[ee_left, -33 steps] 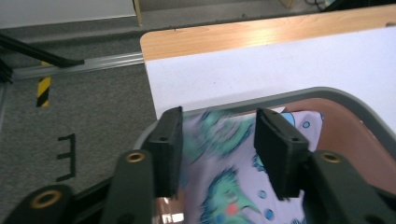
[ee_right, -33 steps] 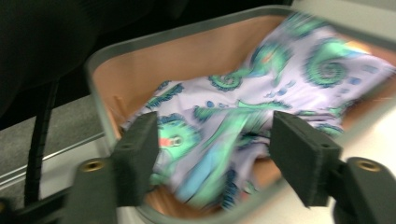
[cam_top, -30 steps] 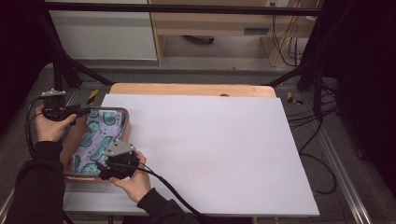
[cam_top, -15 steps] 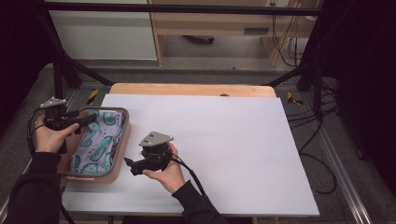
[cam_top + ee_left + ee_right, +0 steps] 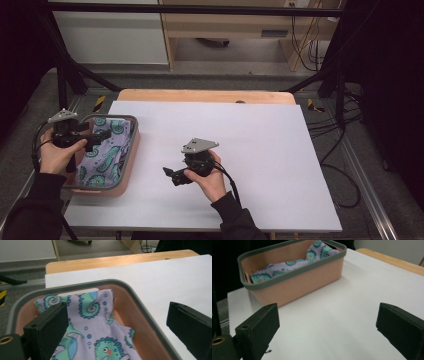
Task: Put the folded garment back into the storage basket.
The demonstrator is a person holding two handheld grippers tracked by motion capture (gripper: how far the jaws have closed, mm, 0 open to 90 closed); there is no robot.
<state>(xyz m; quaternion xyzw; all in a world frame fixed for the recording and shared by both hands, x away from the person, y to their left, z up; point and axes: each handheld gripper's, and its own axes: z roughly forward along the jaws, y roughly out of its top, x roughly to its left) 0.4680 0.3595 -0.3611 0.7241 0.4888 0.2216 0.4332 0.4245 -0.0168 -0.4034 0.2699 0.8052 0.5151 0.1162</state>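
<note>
A peach basket with a grey rim [image 5: 134, 131] stands at the table's left edge and holds a lilac cloth [image 5: 109, 154] printed with teal seahorses. My left gripper [image 5: 103, 137] hovers over the basket's far left part and points right. Its jaws have just been opening and stand wide with nothing between them; the left gripper view looks past them [image 5: 116, 315] down on the cloth [image 5: 95, 322]. My right gripper [image 5: 170, 176] is over the white tabletop, right of the basket, pointing back at it [image 5: 312, 287]. Its jaws [image 5: 328, 312] have just been opening too and are empty.
A white sheet [image 5: 260, 150] covers the table, with a wooden strip [image 5: 200, 95] bare along the far edge. Black frame posts [image 5: 65, 85] stand at both far corners. Cables [image 5: 330, 125] lie on the floor to the right.
My right hand has pulled away from the basket's near edge, rightward over the white sheet. My left hand has drifted toward me over the basket. Both pairs of jaws stand wider.
</note>
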